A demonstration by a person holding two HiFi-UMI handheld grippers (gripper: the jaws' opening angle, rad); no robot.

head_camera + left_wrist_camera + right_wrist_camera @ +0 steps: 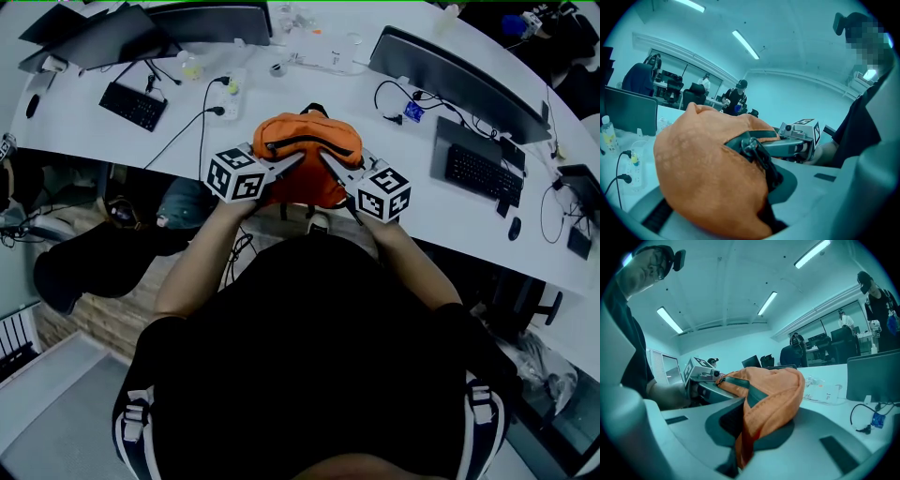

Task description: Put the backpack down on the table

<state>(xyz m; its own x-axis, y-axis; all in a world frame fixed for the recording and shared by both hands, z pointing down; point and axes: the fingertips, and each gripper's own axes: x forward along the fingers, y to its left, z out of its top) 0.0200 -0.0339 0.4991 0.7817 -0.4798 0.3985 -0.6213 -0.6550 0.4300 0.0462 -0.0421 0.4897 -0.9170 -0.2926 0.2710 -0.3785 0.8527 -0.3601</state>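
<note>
Orange backpack (307, 155), white table (394, 178), black-and-white checkered tool cubes (234, 174)

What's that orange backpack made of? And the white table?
The backpack looks like woven cloth, likely nylon: matte orange, with a fine grainy weave in the left gripper view, and it folds softly. The table looks smooth and hard, white, perhaps laminate; what's underneath can't be told.

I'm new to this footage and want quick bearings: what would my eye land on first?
The orange backpack, bright against the white table, is at the table's near edge in the middle of the head view. The left claw and right claw are each shut on it, one from either side. Dark monitors and keyboards spread across the table on both sides.
</note>
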